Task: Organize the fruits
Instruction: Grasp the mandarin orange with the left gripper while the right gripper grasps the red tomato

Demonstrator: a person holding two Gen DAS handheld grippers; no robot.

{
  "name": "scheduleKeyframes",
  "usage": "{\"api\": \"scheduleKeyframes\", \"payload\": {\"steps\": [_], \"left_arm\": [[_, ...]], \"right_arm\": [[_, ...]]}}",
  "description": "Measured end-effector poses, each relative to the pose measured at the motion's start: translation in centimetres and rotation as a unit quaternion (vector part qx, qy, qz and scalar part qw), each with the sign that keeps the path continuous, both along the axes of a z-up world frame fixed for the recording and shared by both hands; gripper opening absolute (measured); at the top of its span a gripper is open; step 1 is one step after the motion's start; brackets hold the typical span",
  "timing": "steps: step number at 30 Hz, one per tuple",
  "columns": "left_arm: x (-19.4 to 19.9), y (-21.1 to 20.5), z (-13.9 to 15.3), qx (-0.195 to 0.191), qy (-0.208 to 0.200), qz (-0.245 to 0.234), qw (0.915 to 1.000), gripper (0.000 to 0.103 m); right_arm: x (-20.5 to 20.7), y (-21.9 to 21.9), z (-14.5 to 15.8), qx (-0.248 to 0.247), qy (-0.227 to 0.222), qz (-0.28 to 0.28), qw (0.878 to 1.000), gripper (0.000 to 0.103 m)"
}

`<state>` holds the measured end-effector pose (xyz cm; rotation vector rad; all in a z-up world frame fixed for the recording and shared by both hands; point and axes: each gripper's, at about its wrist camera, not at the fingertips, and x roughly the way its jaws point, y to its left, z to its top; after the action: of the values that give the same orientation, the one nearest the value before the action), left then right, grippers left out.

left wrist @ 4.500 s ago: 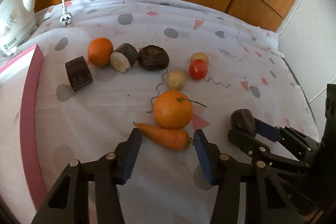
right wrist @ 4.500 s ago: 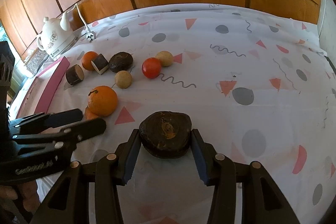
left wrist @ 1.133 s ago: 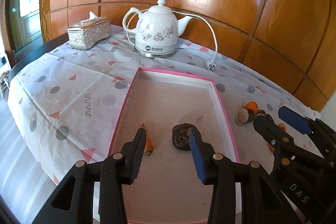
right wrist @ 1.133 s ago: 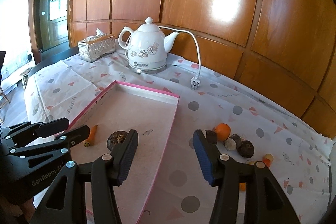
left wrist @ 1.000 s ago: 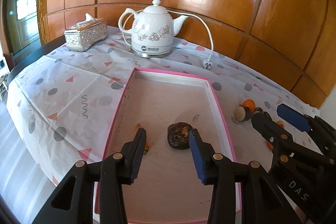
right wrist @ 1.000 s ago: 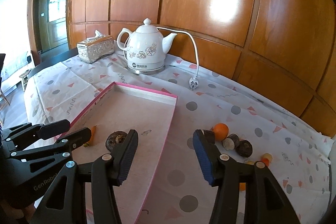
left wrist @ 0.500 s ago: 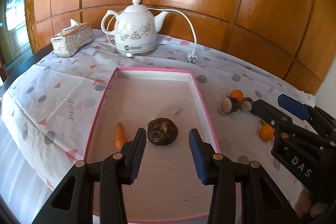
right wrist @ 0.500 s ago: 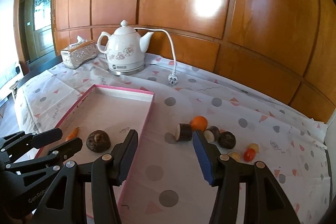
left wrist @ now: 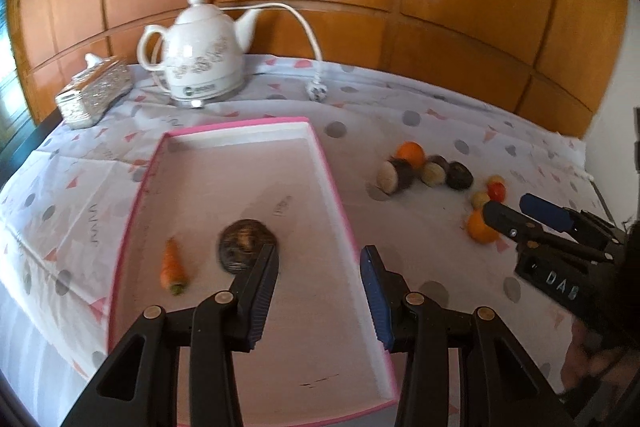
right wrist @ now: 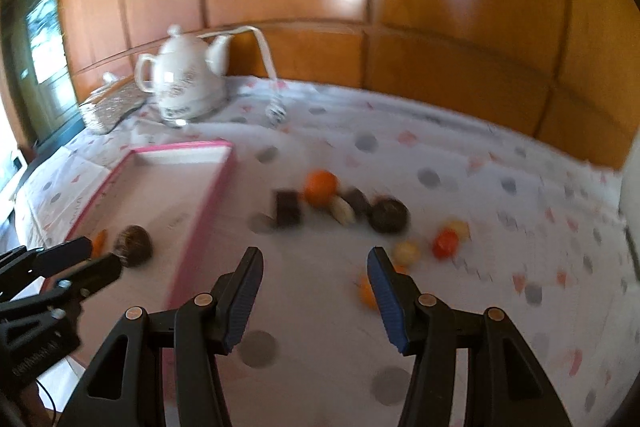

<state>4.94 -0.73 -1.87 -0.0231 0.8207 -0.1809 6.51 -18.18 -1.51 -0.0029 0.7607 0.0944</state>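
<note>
A pink-rimmed tray (left wrist: 336,199) holds a carrot (left wrist: 173,265) and a dark brown round fruit (left wrist: 245,243). My left gripper (left wrist: 318,261) is open and empty above the tray's near right part. Right of the tray lies a loose group: an orange (left wrist: 411,153), brown cut pieces (left wrist: 394,177), a dark round fruit (left wrist: 459,175), a red tomato (left wrist: 497,190), a second orange (left wrist: 480,227). My right gripper (right wrist: 314,265) is open and empty above the cloth, short of that group (right wrist: 320,187). It also shows in the left wrist view (left wrist: 516,211).
A white electric kettle (left wrist: 198,63) with cord and plug (left wrist: 318,91) stands behind the tray. A silver tissue box (left wrist: 94,91) sits at the far left. Wooden wall panels back the table. The tray (right wrist: 202,211) and the left gripper (right wrist: 86,261) show in the blurred right wrist view.
Both grippers have swung to the right, away from the tray and toward the fruit group. The carrot and the dark fruit stay in the tray. Both jaws remain open.
</note>
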Motion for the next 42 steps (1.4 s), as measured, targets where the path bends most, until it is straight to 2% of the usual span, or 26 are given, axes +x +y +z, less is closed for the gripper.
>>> {"api": "scheduleKeyframes", "payload": {"steps": [4,7,11,14,25,26,27,29,34,41,42], "left_arm": [[0.4,-2.1,-0.2,0.006,0.003,-0.028,0.9996,0.043],[0.7,-3.4,-0.3,0.006,0.006,-0.044,0.9990,0.043],[1.5,-5.2,-0.7,0.004,0.016,-0.059,0.9981,0.043],[2.0,-6.5,-0.9,-0.002,0.021,-0.074,0.9970,0.043],[3.4,-12.3,-2.8,-0.025,0.043,-0.148,0.9877,0.043],[3.5,-12.6,-2.8,-0.026,0.041,-0.152,0.9872,0.045],[3.5,-13.0,-2.8,-0.030,0.039,-0.158,0.9863,0.054],[3.5,-13.6,-2.8,-0.034,0.032,-0.164,0.9854,0.061],[4.2,-15.4,-3.1,-0.025,0.023,-0.182,0.9827,0.061],[5.7,-17.0,-5.0,-0.015,0.040,-0.183,0.9822,0.060],[5.9,-17.0,-5.2,-0.016,0.042,-0.180,0.9826,0.058]], "right_arm": [[-0.1,-4.7,-1.5,0.027,0.029,-0.042,0.998,0.055],[-0.4,-7.9,-2.6,0.034,0.046,-0.065,0.996,0.042],[-0.7,-10.8,-3.7,0.055,0.061,-0.072,0.994,0.036],[-0.4,-11.7,-4.2,0.078,0.070,-0.065,0.992,0.036],[0.9,-13.6,-4.7,0.079,0.073,-0.084,0.991,0.036],[1.0,-13.7,-4.7,0.081,0.073,-0.083,0.991,0.036],[1.2,-13.7,-4.7,0.081,0.073,-0.082,0.991,0.036],[1.7,-13.6,-4.5,0.075,0.070,-0.077,0.992,0.036],[2.9,-13.6,-4.0,0.071,0.065,-0.066,0.993,0.036],[4.9,-13.6,-4.0,0.092,0.073,-0.047,0.992,0.035],[5.3,-13.5,-4.1,0.096,0.075,-0.044,0.992,0.035]]}}
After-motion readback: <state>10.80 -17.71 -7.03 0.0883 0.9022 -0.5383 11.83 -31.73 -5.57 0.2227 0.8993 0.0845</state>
